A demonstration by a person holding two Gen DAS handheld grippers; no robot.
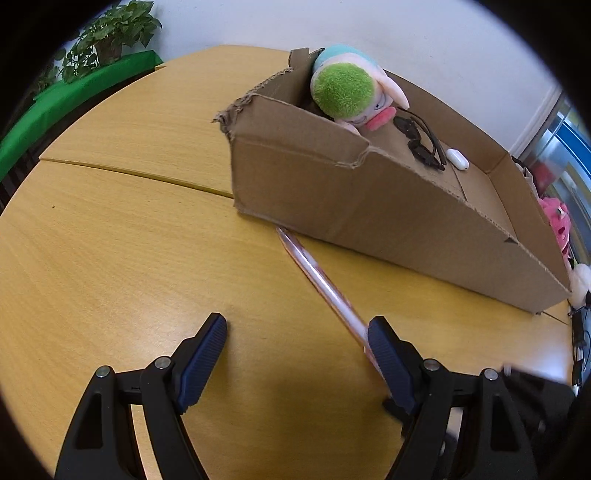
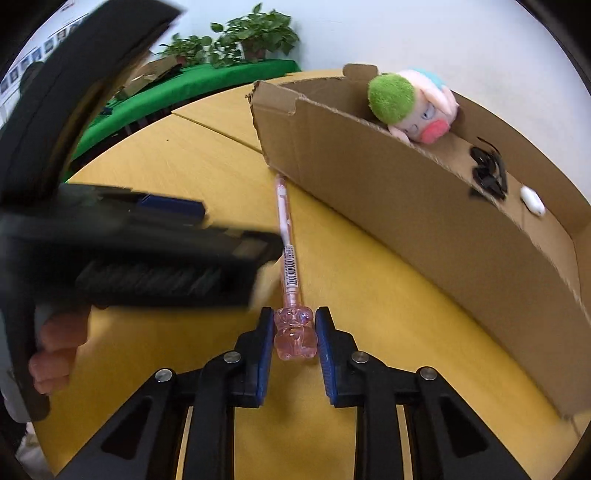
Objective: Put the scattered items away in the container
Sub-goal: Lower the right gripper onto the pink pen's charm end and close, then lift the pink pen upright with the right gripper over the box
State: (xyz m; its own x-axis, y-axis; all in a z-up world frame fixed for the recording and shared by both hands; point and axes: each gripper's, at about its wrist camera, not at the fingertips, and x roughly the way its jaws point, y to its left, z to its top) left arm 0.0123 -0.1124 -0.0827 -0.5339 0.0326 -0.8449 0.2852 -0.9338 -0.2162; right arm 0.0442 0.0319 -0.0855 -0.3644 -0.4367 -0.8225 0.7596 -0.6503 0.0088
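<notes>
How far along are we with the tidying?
Done: the plush toy, sunglasses and white earbud case sit in the cardboard box. In hand: the right gripper closes around the pink pen, not yet lifted. The left gripper is open.

The left tongs [image 1: 297, 338] stand wide open at the bottom of the frame, over the wooden counter [image 1: 110, 240]. A pink pen [image 1: 317, 284] lies slanted at centre, blurred, its lower end passing behind the right-hand finger [image 1: 388, 354]. A cardboard box [image 1: 369, 214] fills the upper right; in it sit a plush toy [image 1: 351, 96], dark sunglasses [image 1: 421, 144] and a small white case [image 1: 458, 159]. A potted plant [image 1: 110, 33] stands upper left.
</notes>
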